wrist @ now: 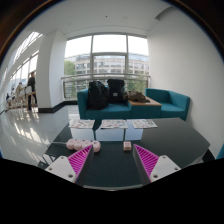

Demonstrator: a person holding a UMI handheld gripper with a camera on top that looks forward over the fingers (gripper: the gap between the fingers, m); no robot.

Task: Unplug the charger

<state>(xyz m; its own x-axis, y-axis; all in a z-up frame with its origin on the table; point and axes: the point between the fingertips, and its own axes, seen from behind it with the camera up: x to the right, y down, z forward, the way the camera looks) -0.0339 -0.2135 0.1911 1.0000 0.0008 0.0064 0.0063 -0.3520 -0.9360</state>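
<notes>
My gripper point(113, 163) is open and empty, low over a dark glossy table point(112, 140). Its magenta pads point(80, 160) stand wide apart. Just ahead of the left finger lie two small white objects point(95, 147) close together, which may be a charger and its socket. Another small white block point(127, 146) lies just ahead of the right finger. I cannot make out a cable or a plug on any of them. Nothing stands between the fingers.
Flat papers or magazines point(112, 124) lie in a row at the table's far side. Beyond is a teal sofa point(165, 102) with black bags point(100, 94) on it, under big windows. A person point(31, 90) stands far off to the left.
</notes>
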